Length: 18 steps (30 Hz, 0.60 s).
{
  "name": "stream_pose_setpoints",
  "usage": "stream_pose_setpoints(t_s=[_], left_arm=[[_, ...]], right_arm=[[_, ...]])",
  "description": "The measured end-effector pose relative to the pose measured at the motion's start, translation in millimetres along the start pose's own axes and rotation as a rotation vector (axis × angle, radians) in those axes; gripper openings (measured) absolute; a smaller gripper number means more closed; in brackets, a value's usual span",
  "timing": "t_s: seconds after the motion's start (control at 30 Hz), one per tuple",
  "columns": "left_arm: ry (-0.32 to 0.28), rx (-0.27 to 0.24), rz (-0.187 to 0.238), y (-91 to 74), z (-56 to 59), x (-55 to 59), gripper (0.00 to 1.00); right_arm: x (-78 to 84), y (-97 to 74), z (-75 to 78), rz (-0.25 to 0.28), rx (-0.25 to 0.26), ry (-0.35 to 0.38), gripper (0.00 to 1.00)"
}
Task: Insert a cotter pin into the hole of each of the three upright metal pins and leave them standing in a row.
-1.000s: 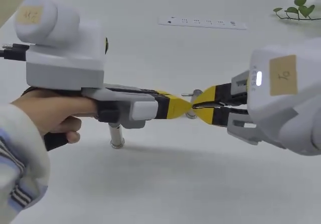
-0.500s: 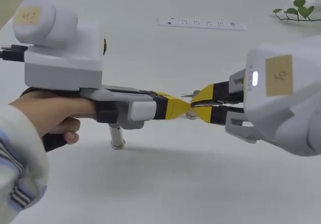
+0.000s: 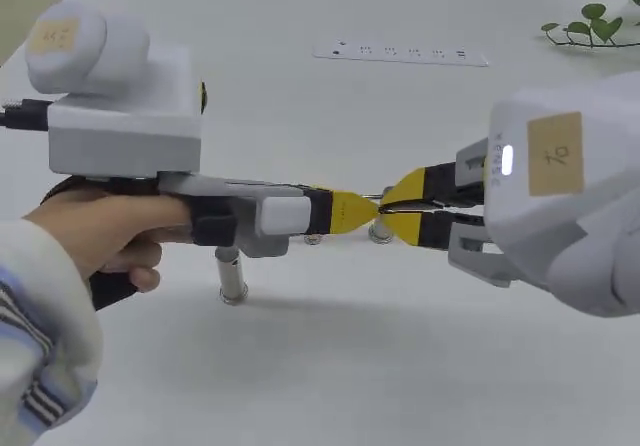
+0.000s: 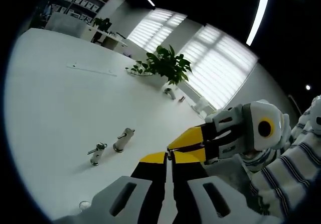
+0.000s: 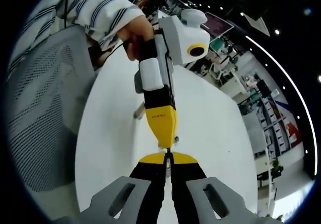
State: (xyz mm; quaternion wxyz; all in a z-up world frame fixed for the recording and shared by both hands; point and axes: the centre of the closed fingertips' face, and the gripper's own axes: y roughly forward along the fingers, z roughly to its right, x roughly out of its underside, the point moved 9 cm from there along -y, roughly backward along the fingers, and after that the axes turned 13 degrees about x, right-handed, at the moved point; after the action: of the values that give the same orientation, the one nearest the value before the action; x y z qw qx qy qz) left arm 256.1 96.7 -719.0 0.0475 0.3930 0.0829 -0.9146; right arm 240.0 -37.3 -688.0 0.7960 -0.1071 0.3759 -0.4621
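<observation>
Landmark: end metal pin (image 3: 232, 278), upright on the white table (image 3: 330, 366), directly beneath the left gripper's body.
Row: middle metal pin (image 4: 98, 152) and far metal pin (image 4: 124, 139) stand in line beyond the end metal pin, toward the right gripper's side. Each looks crossed near its top, as if already fitted, but they are too small to be sure.
Left gripper (image 4: 169, 158): a hand (image 3: 100, 236) holds it level, and it points away from the end metal pin along the row. Its jaws sit side by side, pressed together.
Right gripper (image 5: 168, 157): it comes in from the opposite side, rolled so its jaws stack one over the other, and they are closed too. Its tips meet the left gripper's, past the end metal pin and above the far one.
Cotter pin (image 3: 372, 196): a thin level wire right at the meeting tips. I cannot tell whether either pair of jaws has it or whether it sits in the far metal pin.
Key relation: if the end metal pin is the unfilled one, it lies back along the left gripper, below it. Its long axis is vertical, so a cotter pin must enter level.
Nearer tool: the left gripper, I judge.
</observation>
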Motion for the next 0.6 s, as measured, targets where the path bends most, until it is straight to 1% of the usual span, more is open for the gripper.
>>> stream_pose_setpoints(t_s=[0.1, 0.37, 0.47, 0.6], left_arm=[[0.001, -0.006, 0.000, 0.0, 1.1, 0.3, 0.01], [0.003, -0.022, -0.030, 0.5, 4.4, 1.4, 0.00], [0.035, -0.031, -0.042, 0.9, 6.4, 1.5, 0.00], [0.042, -0.029, -0.046, -0.6, 3.9, 0.1, 0.00]], right_arm=[[-0.4, -0.3, 0.0, -0.001, 0.001, -0.004, 0.03], [-1.1, -1.3, -1.0, 0.001, -0.001, -0.008, 0.03], [-0.9, -1.3, -1.9, 0.004, 0.000, -0.017, 0.03], [-0.2, -2.2, -1.8, 0.008, -0.007, -0.006, 0.03]])
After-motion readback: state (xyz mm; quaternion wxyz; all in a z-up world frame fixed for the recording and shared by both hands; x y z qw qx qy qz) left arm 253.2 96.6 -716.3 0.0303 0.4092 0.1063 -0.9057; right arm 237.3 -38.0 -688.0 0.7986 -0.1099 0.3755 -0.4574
